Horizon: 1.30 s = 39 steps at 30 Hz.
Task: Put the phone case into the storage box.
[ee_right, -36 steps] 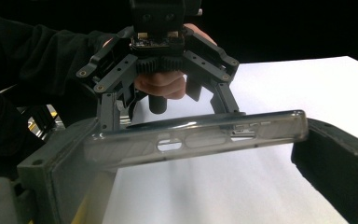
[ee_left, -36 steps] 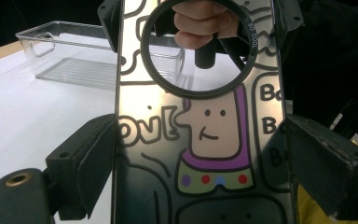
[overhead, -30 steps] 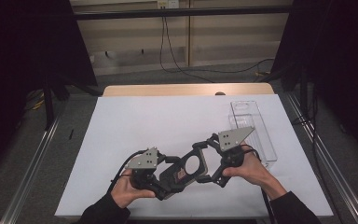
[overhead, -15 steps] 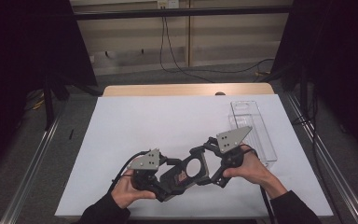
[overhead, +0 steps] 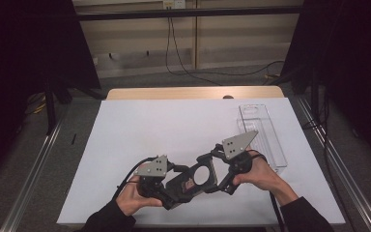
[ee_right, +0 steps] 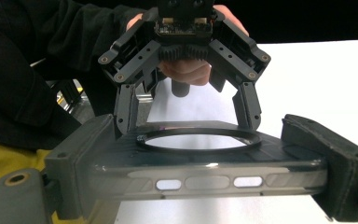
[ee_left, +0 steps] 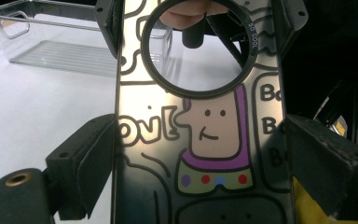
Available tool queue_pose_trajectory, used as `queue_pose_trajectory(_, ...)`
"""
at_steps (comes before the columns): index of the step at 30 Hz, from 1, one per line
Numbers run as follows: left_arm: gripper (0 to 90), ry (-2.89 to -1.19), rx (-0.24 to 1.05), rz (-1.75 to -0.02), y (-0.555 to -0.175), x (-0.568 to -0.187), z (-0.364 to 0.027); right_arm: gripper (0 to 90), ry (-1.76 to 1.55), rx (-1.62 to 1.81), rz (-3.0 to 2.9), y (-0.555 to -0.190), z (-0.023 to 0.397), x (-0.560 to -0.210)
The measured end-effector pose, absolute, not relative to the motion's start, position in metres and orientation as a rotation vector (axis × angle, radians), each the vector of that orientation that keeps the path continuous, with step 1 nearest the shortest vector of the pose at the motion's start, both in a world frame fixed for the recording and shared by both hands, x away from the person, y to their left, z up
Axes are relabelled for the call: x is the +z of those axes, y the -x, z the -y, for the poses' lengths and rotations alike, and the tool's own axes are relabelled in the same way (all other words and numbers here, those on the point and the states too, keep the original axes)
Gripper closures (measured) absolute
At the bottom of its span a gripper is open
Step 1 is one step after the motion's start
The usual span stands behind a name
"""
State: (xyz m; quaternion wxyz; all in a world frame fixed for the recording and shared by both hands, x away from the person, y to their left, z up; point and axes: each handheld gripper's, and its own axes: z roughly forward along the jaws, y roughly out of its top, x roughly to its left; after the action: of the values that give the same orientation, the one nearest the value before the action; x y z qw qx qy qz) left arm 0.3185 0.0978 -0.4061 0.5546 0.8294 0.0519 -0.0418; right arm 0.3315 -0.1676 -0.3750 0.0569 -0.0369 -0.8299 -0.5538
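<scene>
Both grippers hold one phone case (overhead: 192, 179) between them above the near edge of the white table (overhead: 174, 125), at about 6 o'clock in the high view. The left gripper (overhead: 174, 191) clamps the case's two long edges at its lower end, its jaws spread wide and pressed on the case; the cartoon-printed back and black ring face its camera. The right gripper (overhead: 217, 169) pinches the opposite end across the case's width, the case lying level between its jaws. Farther off, at 2 o'clock, a clear plastic bin (overhead: 263, 137) rests on the table.
</scene>
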Motion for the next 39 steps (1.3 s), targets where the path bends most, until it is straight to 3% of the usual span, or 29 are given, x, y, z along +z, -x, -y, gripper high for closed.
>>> queue_pose_trajectory(32,11.5,-1.948,-0.127,-0.146,-0.3193,-0.4120,-0.0954,11.5,0.200,-1.648,2.517,-0.3281,0.1663,-0.3764)
queue_pose_trajectory(39,1.1,-1.942,-0.113,-0.198,-0.3185,-0.4108,-0.0964,11.6,0.223,-1.641,2.527,-0.3287,0.1688,-0.3757)
